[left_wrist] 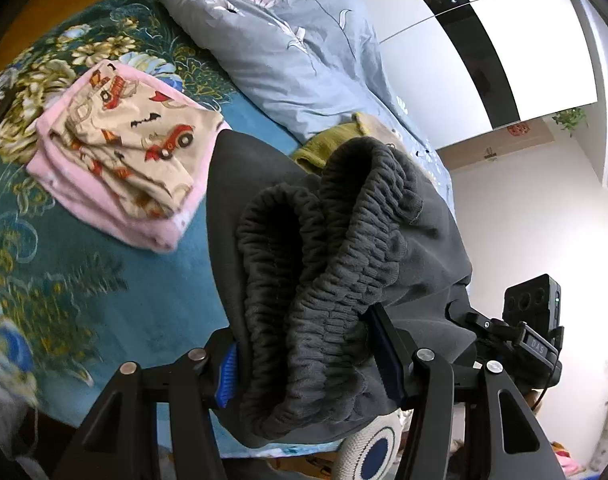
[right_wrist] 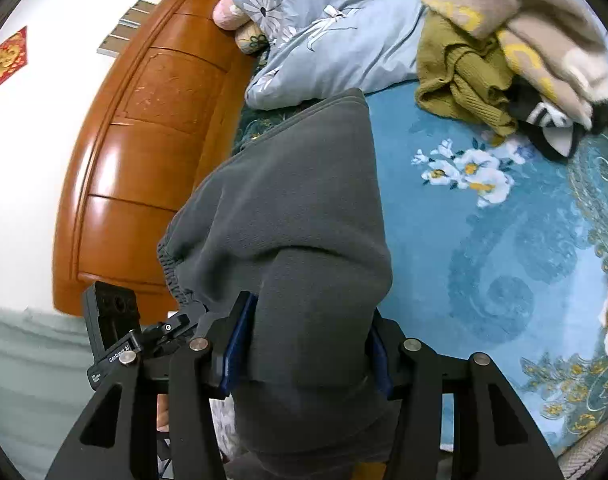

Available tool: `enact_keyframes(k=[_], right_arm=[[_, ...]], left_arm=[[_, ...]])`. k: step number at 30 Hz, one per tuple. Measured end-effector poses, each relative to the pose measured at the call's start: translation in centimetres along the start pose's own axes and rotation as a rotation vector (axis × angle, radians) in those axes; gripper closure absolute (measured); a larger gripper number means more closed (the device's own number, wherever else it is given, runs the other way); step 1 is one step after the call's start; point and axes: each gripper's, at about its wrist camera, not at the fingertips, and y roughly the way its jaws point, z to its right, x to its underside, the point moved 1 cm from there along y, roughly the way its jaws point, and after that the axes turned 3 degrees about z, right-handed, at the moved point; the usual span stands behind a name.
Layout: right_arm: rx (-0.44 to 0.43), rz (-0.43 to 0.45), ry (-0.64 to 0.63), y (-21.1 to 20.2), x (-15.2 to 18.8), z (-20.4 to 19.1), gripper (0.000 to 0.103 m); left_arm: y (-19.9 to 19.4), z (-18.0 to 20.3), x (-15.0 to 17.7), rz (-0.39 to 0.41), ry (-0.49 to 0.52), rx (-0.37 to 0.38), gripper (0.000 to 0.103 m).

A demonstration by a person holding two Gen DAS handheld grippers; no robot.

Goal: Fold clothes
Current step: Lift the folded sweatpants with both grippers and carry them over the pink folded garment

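2 grippers clamped the grey trousers (left_wrist: 336, 264): left gripper (left_wrist: 304, 364) pinched the elastic waistband, right gripper (right_wrist: 304, 356) pinched folded cloth between its fingers.

A home bedroom: floral bedspread (right_wrist: 484, 240), duvet (left_wrist: 295, 52), wooden headboard (right_wrist: 143, 152).

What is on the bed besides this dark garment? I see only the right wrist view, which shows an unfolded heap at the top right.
Observer: The left wrist view shows a folded stack, a truck-print piece on top of a pink one, lying left of the grey garment.
Operator: Which part does the left hand-held gripper hold?
Observer: The left hand-held gripper is shut on the ribbed elastic waistband.
Operator: Is there anything under the bed's edge?
Observer: Yes, a round white thing with a blue centre shows below the garment; I cannot tell what it is.
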Motion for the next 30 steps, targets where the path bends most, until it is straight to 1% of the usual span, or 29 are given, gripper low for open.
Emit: enact_keyframes(k=[2,5,10,15,20,23,25,30], right_arm=[[0.019,0.002,0.034,2.3,-1.1,-1.3,0.050],[0.037,-0.002,0.078,5.9,-2.8,-3.3,0.050],[0.059,-0.031,0.146,12.7,-5.2,-6.2,0.050],[0.106,-0.114,0.172,19.2,-7.6,-7.8,0.050],[0.148,-0.141,0.197,23.2,-10.3,-8.1,0.050],[0.151,-0.144,0.229,24.9,-11.9,-7.6,0.050],[0.159,-0.150,0.235,26.0,-12.5,-7.5,0.050],[0.195,-0.194,0.230,29.5,-14.0,-6.8,0.050]], left_arm=[[0.0,-1.9,-2.3,-0.025,-0.008,0.007,0.044],[-0.3,-4.8,-5.8,-0.061,-0.008,-0.002,0.044],[-0.9,-9.8,-11.6,-0.120,-0.009,-0.016,0.043],[-0.6,-14.6,-16.7,-0.178,-0.014,-0.037,0.043],[1.5,-17.5,-20.5,-0.223,-0.002,-0.050,0.043],[2.6,-18.5,-22.5,-0.228,0.005,-0.051,0.043],[3.3,-19.1,-23.9,-0.223,0.011,-0.063,0.043],[5.5,-21.0,-25.7,-0.235,0.005,-0.089,0.043]])
